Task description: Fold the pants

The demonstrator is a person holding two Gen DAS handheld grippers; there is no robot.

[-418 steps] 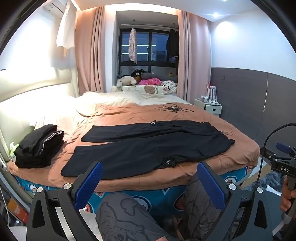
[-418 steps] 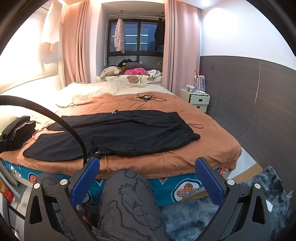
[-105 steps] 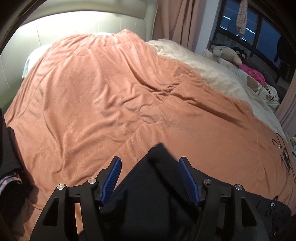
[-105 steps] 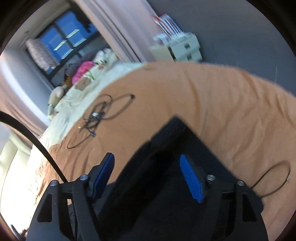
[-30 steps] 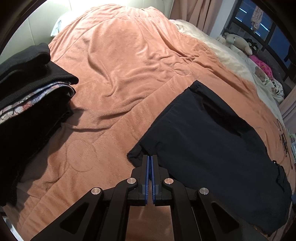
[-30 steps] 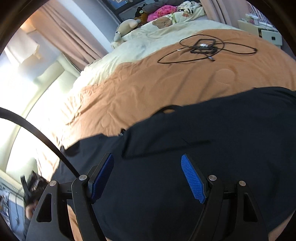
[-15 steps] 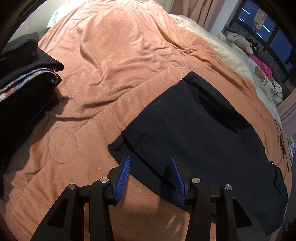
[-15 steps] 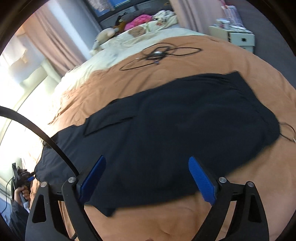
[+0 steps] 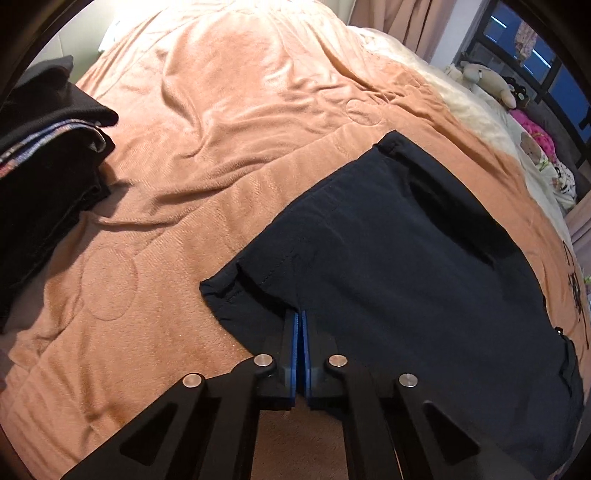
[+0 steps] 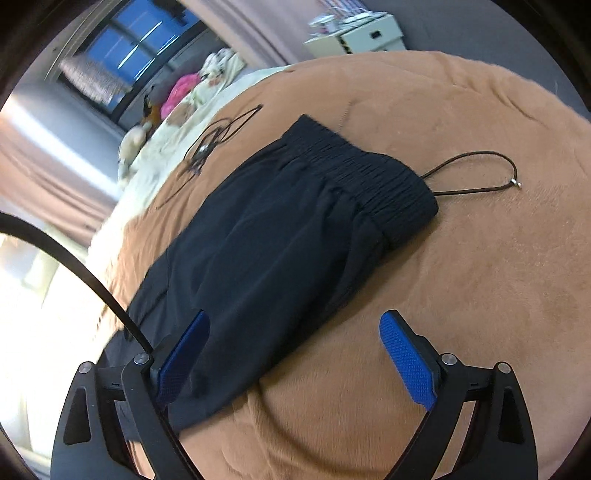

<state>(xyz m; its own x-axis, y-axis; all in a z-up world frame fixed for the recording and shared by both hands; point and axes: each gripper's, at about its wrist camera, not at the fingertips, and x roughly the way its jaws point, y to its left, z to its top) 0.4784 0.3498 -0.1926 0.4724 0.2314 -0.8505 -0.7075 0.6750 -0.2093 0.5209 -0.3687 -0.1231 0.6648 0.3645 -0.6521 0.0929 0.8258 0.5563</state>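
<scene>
**Currently pinching the pants edge on the bed**

We are working over a bed covered in an orange-brown blanket (image 9: 229,155), its surface rumpled with soft creases and stitched circles. We are seeing the black pants (image 9: 399,258) lying folded flat across the blanket, elastic waistband end toward the right wrist view (image 10: 280,240). We are pressing the left gripper (image 9: 299,325) together, its blue pads nipping the near edge of the pants close to a doubled-over corner. We are holding the right gripper (image 10: 291,354) spread wide, hovering over the near edge of the pants; one blue finger (image 10: 183,354) is sitting over the fabric, the other over bare blanket, and we cannot tell if either is touching.

We are noting a stack of dark folded clothes (image 9: 44,177) at the left edge of the bed, well apart from the pants. A thin brown drawstring (image 10: 480,177) is looping out from the waistband onto the blanket. A black cable tangle (image 10: 214,140) is lying beyond the pants, near a cream sheet (image 10: 173,136). Stuffed toys (image 9: 484,75) and a pink item (image 10: 181,88) are sitting by the dark window (image 9: 554,55). A white nightstand (image 10: 362,33) is standing against a grey wall, with pinkish curtains (image 9: 391,22) beside the window.
</scene>
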